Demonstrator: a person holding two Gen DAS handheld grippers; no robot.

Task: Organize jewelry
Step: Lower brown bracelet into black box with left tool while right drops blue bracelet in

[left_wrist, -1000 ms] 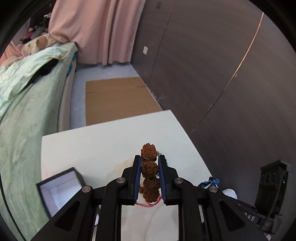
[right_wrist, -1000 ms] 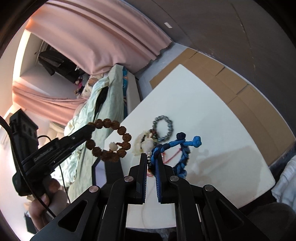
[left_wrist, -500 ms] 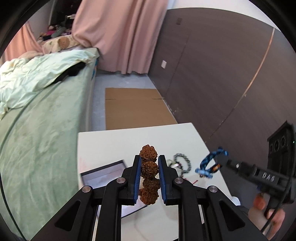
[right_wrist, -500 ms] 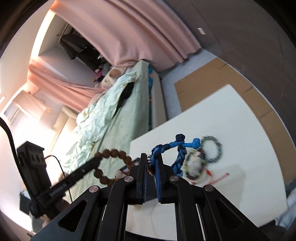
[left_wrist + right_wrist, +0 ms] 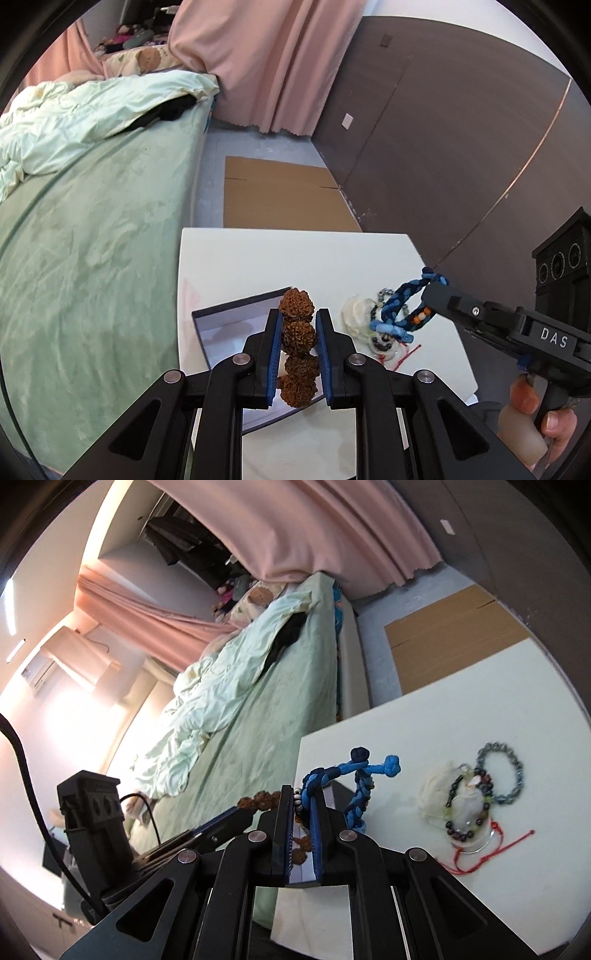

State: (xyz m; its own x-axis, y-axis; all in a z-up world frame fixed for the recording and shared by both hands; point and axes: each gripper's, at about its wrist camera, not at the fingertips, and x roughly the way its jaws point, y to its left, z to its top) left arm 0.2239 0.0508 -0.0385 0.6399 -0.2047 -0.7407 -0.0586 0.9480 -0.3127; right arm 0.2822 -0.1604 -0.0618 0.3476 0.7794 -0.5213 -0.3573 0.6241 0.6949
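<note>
A bedroom (home): bed (image 5: 92, 229), pink curtains (image 5: 273, 62).

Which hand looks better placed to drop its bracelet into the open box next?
Probably the left. The left gripper holds the brown bead bracelet right over the open box, while the right gripper holds the blue braided bracelet off to the side, over the jewelry pile.

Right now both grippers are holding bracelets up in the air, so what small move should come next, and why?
Probably lower the left gripper so the brown bead bracelet goes into the open box. Its jaws are clamped on the beads right above the box, while the right gripper holds the blue braided bracelet off to the side.
</note>
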